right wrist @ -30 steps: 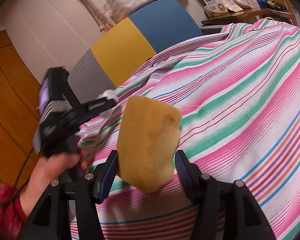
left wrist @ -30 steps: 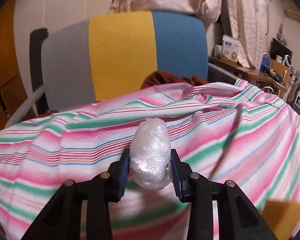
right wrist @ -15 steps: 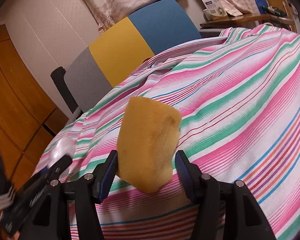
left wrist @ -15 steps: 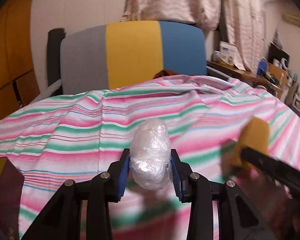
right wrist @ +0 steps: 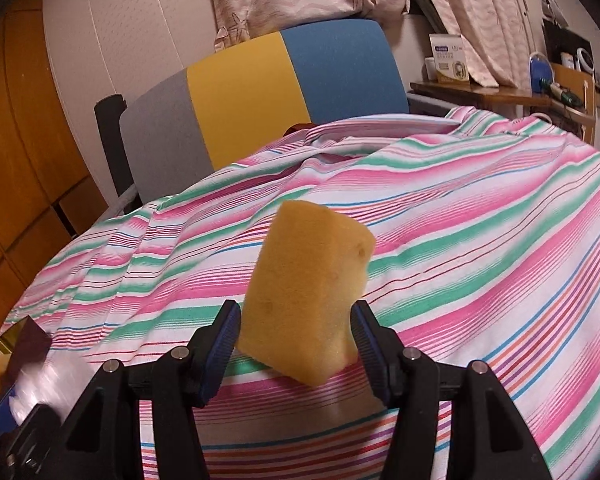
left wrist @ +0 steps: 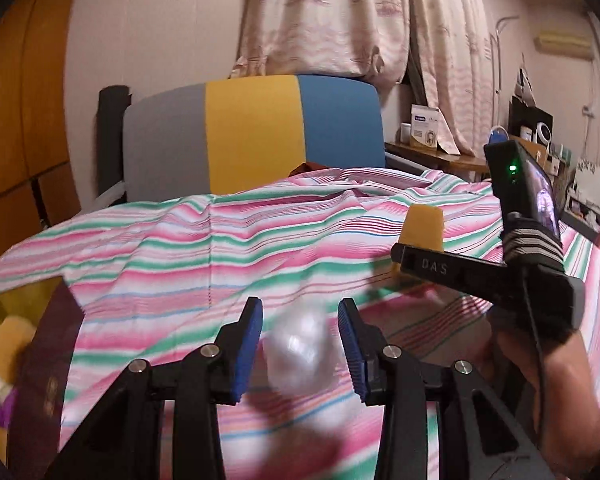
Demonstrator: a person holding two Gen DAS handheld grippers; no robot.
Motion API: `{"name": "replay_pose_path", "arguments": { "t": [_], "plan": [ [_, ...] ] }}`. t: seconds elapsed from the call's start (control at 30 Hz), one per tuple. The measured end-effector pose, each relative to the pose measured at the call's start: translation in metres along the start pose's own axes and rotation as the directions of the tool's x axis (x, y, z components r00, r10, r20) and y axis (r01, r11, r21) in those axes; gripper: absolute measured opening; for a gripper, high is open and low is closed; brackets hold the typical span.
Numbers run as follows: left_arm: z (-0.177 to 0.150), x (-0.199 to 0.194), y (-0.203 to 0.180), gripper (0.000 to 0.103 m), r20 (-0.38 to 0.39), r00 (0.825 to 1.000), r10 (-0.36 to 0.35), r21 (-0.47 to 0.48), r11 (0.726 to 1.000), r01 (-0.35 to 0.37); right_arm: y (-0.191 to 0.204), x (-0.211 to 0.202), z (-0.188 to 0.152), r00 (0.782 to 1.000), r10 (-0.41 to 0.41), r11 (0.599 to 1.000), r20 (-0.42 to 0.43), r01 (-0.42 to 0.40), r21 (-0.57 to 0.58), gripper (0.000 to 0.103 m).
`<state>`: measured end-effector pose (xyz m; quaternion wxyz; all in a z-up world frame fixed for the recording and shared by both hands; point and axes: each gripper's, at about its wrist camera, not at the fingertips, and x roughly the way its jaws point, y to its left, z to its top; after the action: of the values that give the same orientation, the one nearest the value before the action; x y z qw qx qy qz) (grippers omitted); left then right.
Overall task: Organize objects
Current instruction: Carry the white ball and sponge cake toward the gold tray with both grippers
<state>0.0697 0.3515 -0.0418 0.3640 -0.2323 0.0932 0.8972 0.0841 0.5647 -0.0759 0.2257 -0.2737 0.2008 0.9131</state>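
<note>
A clear plastic-wrapped ball (left wrist: pixel 300 352) sits blurred and low between the blue pads of my left gripper (left wrist: pixel 298 344). Narrow gaps show on both sides, so the ball looks loose. In the right wrist view the same ball (right wrist: pixel 52 380) is a white smear at the bottom left, over the left gripper (right wrist: pixel 20 412). My right gripper (right wrist: pixel 296 344) is shut on a yellow sponge (right wrist: pixel 308 296), held tilted above the striped sheet. From the left wrist view that sponge (left wrist: pixel 422 228) and the right gripper (left wrist: pixel 418 258) are to the right, in a person's hand (left wrist: pixel 548 392).
A pink, green and white striped sheet (left wrist: pixel 220 252) covers the bed. A dark maroon box (left wrist: pixel 48 364) with yellow and purple items stands open at the left edge. A grey, yellow and blue headboard (left wrist: pixel 252 132) is behind. A cluttered desk (left wrist: pixel 440 152) stands far right.
My left gripper has swept left across the bed to the box's edge, and the ball has dropped lower between its pads. The right gripper has rolled, still holding the sponge.
</note>
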Motion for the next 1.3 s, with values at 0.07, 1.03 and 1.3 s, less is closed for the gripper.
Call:
{"name": "replay_pose_path", "arguments": {
  "t": [0.07,1.03,1.3],
  "plan": [
    [-0.005,-0.009,0.004,0.04,-0.022,1.0,0.006,-0.023,1.0,-0.007,0.009,-0.003,0.0,1.0,-0.021,0.999,0.015,0.022,-0.042,0.058],
    [-0.019,-0.004,0.038,0.072,-0.218,0.973,-0.08,-0.098,0.993,0.06,-0.003,0.039,0.023,0.983,-0.039,0.987,-0.179,0.066,0.146,0.056],
    [-0.024,0.019,0.038,0.073,-0.263,0.958,-0.115,-0.128,0.988,0.083,-0.022,-0.012,0.008,0.994,0.04,0.978,-0.097,-0.02,0.207,0.054]
  ]
}}
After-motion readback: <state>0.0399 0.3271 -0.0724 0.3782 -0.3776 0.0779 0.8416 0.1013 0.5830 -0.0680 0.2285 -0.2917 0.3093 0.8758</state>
